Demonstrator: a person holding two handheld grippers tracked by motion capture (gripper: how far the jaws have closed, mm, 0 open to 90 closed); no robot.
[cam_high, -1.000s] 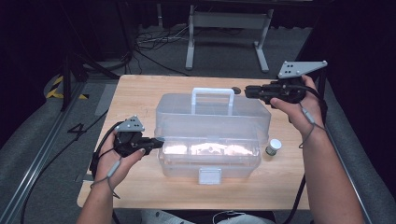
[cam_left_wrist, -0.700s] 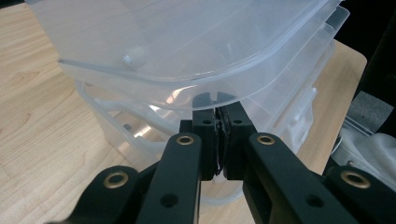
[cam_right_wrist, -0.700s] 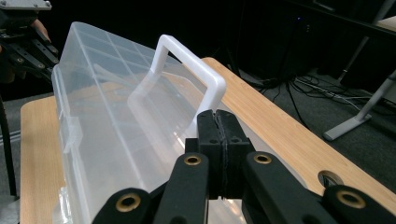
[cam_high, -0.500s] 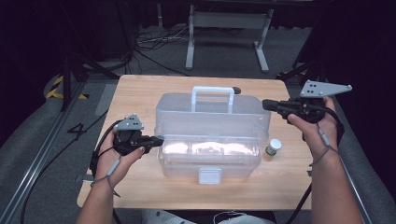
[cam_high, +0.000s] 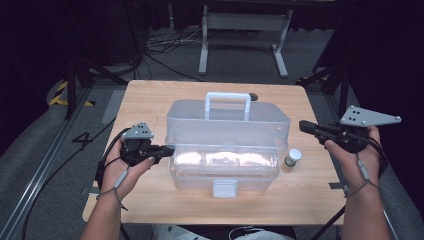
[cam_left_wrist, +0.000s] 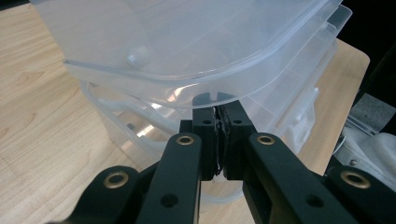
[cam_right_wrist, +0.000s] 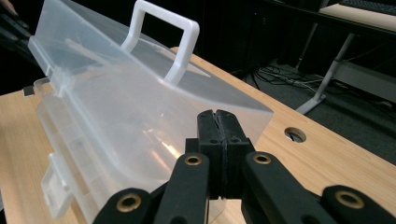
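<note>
A clear plastic toolbox (cam_high: 227, 130) with a white handle (cam_high: 228, 102) stands mid-table, and its lid sits tilted, lifted off the base on the front side. My left gripper (cam_high: 170, 149) is shut, its tips against the box's left front corner. In the left gripper view the shut tips (cam_left_wrist: 218, 108) sit right under the lid's rim (cam_left_wrist: 187, 42). My right gripper (cam_high: 302, 125) is shut and empty, held in the air just right of the box. In the right gripper view its tips (cam_right_wrist: 217, 114) point at the lid (cam_right_wrist: 121, 93) below the handle (cam_right_wrist: 173, 42).
A small jar with a white cap (cam_high: 293, 157) stands on the wooden table (cam_high: 150, 100) by the box's right front corner. The box's white latch (cam_high: 224, 188) faces the near edge. A cable hole (cam_high: 253, 96) lies behind the box. Metal stand legs (cam_high: 245, 30) rise beyond the table.
My right gripper has pulled away from the handle's right end, moving right and toward the near side. The left gripper has stayed at the box's left corner.
</note>
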